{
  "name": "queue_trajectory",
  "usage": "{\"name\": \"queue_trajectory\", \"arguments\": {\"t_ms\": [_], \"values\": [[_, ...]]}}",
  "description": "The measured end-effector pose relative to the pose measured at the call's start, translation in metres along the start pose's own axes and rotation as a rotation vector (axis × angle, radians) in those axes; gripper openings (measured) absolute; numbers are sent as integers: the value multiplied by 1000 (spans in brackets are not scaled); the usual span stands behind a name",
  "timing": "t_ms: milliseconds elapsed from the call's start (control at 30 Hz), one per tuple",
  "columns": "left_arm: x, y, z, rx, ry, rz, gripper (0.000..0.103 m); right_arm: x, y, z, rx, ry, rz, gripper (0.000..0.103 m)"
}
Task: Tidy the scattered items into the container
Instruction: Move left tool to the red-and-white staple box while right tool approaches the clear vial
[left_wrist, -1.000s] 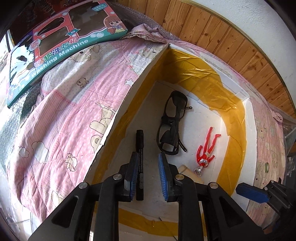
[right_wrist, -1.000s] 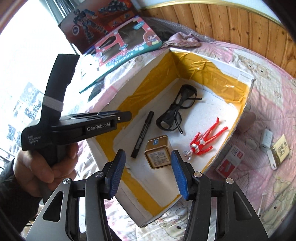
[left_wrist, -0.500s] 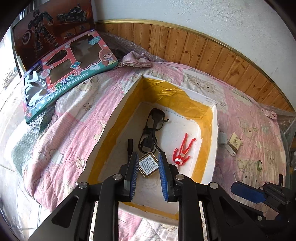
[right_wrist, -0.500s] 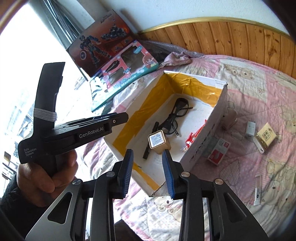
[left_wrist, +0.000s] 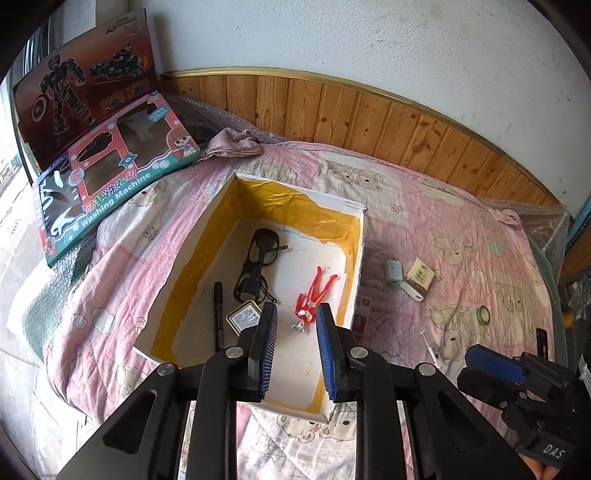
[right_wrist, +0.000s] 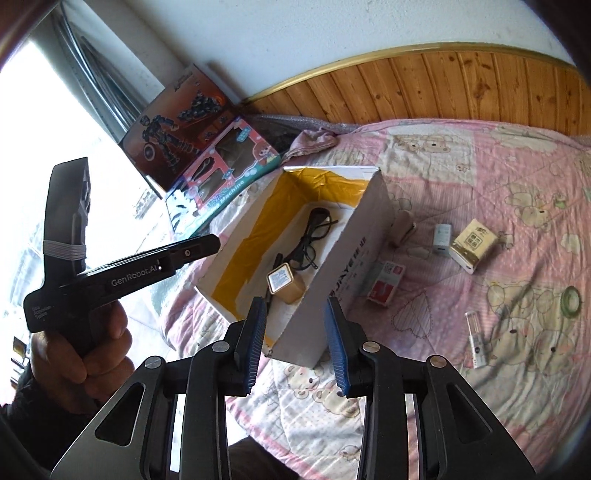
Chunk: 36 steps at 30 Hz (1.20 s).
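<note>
Both claws hang empty above the near edge of the bed. The left claw (left_wrist: 295, 347) stands partly open over the near end of the white box (left_wrist: 356, 258), and the right claw (right_wrist: 295, 347) is spread a little wider over that box's near right corner. Nothing is between either pair of pads.

Inside the box lie black glasses (left_wrist: 258, 258), a black marker (left_wrist: 218, 314), a small gold tin (left_wrist: 243, 317) and a red toy figure (left_wrist: 314, 291). The rest is scattered on the pink quilt (right_wrist: 480, 184) to the right of the box:

- a red-and-white packet (right_wrist: 386, 282), touching or just beside the box's right wall
- a small white charger (right_wrist: 442, 240) and a tan carton (right_wrist: 472, 242) with a white stick just beside it, nearer the middle of the bed
- a roll of clear tape (right_wrist: 570, 301) toward the right edge
- a slim white tube (right_wrist: 476, 343) nearer the front edge

All of these look light and stiff, so none should need much squeeze. The packet and carton are probably thin card and could dent — best taken across their short sides. The tape roll lies flat; pinching rim to rim, or one pad through the hole, seems the safest hold. The tube is narrow and smooth, likely to roll on the soft quilt, so take it at mid-length across its width. The quilt will give under any downward press.
</note>
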<state>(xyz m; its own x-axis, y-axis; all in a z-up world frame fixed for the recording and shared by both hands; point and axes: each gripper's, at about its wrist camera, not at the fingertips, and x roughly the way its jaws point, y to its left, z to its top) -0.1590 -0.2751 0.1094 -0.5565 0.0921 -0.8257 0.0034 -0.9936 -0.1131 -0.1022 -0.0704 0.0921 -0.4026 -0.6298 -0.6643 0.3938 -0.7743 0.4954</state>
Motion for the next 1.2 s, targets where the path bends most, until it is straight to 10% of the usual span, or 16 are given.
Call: {"name": "queue_trajectory", "arguments": {"t_ms": [533, 667, 1200], "values": [[69, -100, -17, 130, 154, -157, 29, -36, -138, -43, 292, -14, -192, 36], [101, -123, -21, 180, 178, -129, 44, -19, -157, -50, 297, 29, -238, 37], [242, -126, -41, 176, 268, 35, 47, 82, -189, -53, 92, 178, -413, 39]]}}
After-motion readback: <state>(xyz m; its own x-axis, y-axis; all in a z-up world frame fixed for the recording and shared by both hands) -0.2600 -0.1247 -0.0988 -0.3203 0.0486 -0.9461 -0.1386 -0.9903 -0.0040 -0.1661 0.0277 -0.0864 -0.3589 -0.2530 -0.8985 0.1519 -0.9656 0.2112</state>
